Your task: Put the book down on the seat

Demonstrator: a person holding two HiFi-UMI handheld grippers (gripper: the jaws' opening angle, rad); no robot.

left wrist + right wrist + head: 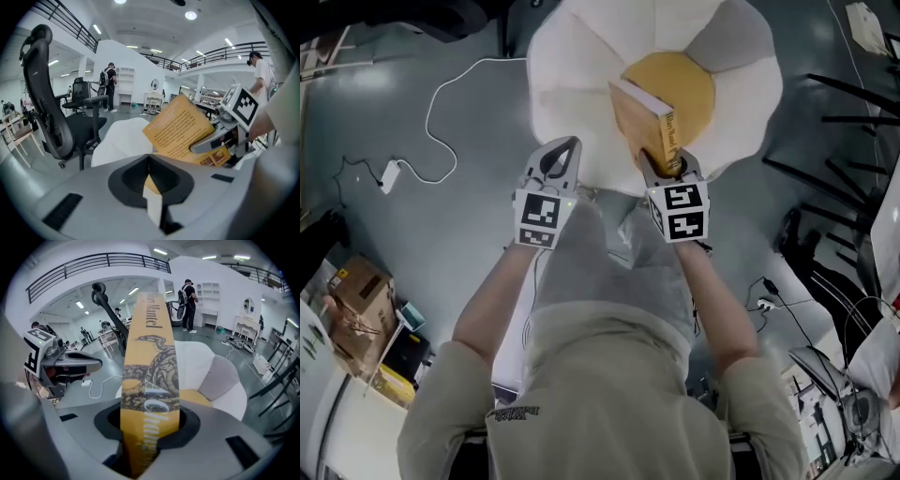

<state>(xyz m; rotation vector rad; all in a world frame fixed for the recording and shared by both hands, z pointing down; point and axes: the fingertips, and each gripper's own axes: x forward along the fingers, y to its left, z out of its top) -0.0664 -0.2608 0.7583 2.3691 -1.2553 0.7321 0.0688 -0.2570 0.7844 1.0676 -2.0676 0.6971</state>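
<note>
1. Cable trails over the grey floor at the far left, well apart from the work.
2. Next comes the left gripper, hovering at the near edge of the seat. Its jaws are brought together on nothing, and it sits just beside its partner without touching the book.
3. Ahead lies the seat, flower-shaped, with white petals around a yellow centre. It looks soft and likely to give under a load.
4. Over that centre stands the book, nearly upright and leaning a little. It seems to be clear of the cushion, though contact at its far edge cannot be ruled out.
5. Below it, the right gripper is clamped across the covers at the lower end of the spine.
6. Judged by its thickness, the book should be fairly heavy and stiff while closed. The cover looks glossy, so it may slip or swing about so low a hold. A grip across both covers close to the spine keeps the pages from fanning. Laying it flat on the centre would suit the soft surface best.
</note>
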